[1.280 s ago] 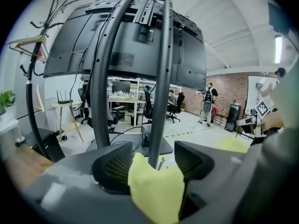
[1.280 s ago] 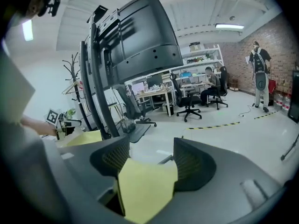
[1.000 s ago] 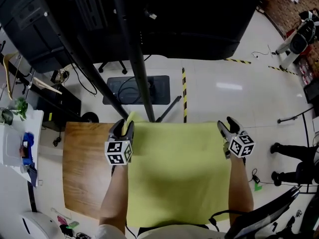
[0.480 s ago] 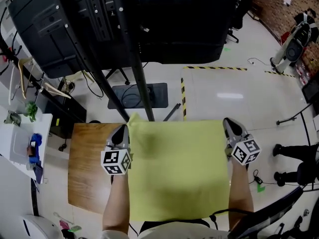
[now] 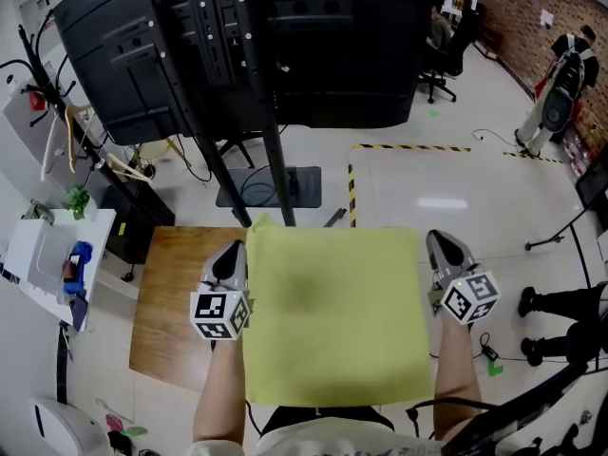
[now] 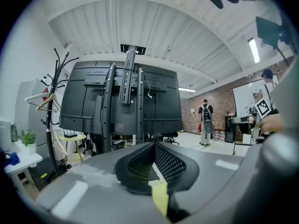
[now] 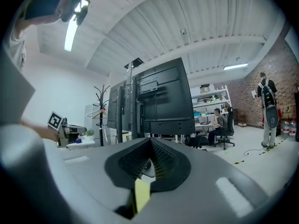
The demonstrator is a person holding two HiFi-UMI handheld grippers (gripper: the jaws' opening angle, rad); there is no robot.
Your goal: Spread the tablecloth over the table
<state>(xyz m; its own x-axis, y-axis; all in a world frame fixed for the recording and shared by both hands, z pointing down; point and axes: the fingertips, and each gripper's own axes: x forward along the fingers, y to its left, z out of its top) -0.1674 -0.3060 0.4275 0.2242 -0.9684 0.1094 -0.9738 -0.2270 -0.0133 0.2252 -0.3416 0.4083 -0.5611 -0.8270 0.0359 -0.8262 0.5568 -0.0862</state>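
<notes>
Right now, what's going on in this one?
A person is handling a yellow tablecloth with two hand-held grippers. The left gripper and the right gripper each have their jaws shut on a far corner of the cloth, and a sliver of yellow shows between the jaws in both gripper views. The cloth is stretched flat between them over a wooden table. The table's left part is bare, so the cloth does not yet cover it.
</notes>
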